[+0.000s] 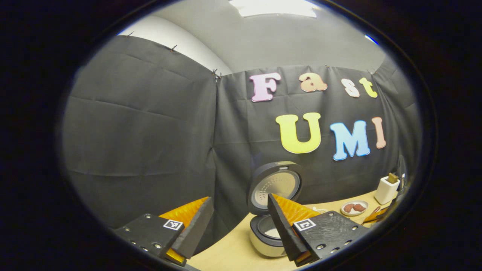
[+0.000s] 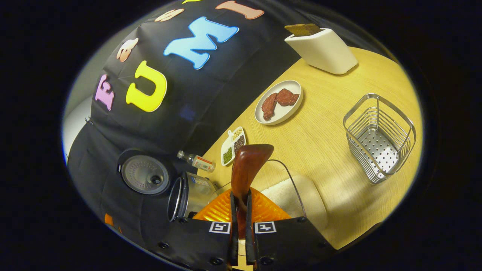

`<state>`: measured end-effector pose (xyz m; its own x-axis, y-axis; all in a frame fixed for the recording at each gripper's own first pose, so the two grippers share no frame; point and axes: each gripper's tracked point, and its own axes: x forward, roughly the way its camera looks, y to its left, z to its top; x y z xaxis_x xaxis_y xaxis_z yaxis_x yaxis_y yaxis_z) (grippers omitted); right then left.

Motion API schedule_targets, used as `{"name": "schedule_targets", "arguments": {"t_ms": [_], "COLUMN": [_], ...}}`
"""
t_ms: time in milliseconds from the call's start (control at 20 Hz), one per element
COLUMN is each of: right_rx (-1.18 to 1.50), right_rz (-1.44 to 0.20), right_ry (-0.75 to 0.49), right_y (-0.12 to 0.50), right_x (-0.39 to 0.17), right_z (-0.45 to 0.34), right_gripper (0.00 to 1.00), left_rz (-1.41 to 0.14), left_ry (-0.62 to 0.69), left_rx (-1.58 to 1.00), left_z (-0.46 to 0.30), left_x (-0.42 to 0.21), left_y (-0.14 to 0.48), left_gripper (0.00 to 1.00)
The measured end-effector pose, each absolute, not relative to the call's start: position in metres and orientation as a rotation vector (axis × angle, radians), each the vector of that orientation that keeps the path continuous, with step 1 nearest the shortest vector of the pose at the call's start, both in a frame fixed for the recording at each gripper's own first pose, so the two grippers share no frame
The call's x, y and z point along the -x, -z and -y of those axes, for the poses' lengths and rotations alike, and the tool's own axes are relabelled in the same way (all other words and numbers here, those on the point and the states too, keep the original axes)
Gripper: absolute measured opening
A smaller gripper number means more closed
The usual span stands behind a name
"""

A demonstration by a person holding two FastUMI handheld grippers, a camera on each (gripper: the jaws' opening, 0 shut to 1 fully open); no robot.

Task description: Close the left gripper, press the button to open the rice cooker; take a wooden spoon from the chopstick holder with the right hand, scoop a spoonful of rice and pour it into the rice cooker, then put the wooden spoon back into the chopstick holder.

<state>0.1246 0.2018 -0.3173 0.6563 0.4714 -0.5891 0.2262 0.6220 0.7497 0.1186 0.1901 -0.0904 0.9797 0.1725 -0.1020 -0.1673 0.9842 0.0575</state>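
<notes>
The rice cooker [image 1: 265, 237] stands open on the wooden table, its round lid [image 1: 275, 186] raised. My left gripper [image 1: 240, 199] is open in front of it, holding nothing. In the right gripper view, my right gripper [image 2: 241, 197] is shut on the handle of the dark wooden spoon [image 2: 250, 163]. The spoon's bowl points away from me, above a glass bowl of white rice [image 2: 292, 195]. I cannot tell whether rice lies in the spoon. The open rice cooker [image 2: 188, 195] lies to the left of the spoon. The wire chopstick holder [image 2: 378, 139] stands to the right.
A white plate with brown pieces [image 2: 278, 101], a small split dish of beans [image 2: 233, 145] and a little bottle [image 2: 196, 161] lie near the black cloth wall. A white box with a brown slice [image 2: 320, 49] stands at the far corner. Bare tabletop [image 2: 324, 131] lies between plate and holder.
</notes>
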Motion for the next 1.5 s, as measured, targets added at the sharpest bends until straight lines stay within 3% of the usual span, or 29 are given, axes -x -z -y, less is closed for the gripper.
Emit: {"name": "schedule_targets", "arguments": {"t_ms": [200,250,350,450,700,750,1000,1350,1400,1500], "right_rx": [-1.016,-1.038,-1.084,-1.126,-1.173,-1.178,-1.184,-1.181,-1.184,-1.188], "right_rz": [-0.849,-0.842,-0.83,-0.815,-0.787,-0.784,-0.766,-0.769,-0.774,-0.779], "right_ry": [-0.153,-0.154,-0.158,-0.169,-0.231,-0.243,-0.313,-0.414,-0.427,-0.45], "right_y": [0.297,0.29,0.278,0.267,0.232,0.226,0.206,0.187,0.186,0.184], "right_x": [-0.131,-0.133,-0.136,-0.141,-0.149,-0.151,-0.163,-0.182,-0.184,-0.19], "right_z": [-0.192,-0.191,-0.19,-0.193,-0.211,-0.216,-0.251,-0.313,-0.324,-0.343], "right_gripper": [0.09,0.06,0.09,0.09,0.08,0.12,0.05,0.05,0.05,0.09], "left_rz": [-0.101,-0.1,-0.099,-0.098,-0.096,-0.099,-0.104,-0.12,-0.124,-0.132], "left_ry": [-0.159,-0.158,-0.155,-0.153,-0.171,-0.177,-0.197,-0.248,-0.257,-0.276], "left_rx": [-0.038,-0.035,-0.03,-0.024,-0.011,-0.006,-0.006,-0.005,-0.005,-0.003], "left_z": [-0.182,-0.179,-0.178,-0.179,-0.19,-0.194,-0.21,-0.241,-0.246,-0.256], "left_x": [-0.122,-0.123,-0.124,-0.123,-0.12,-0.118,-0.112,-0.099,-0.096,-0.091], "left_y": [0.09,0.091,0.092,0.091,0.093,0.094,0.097,0.103,0.104,0.107], "left_gripper": [0.86,0.9,0.86,0.9,0.86,0.86,0.86,0.86,0.9,0.9]}}
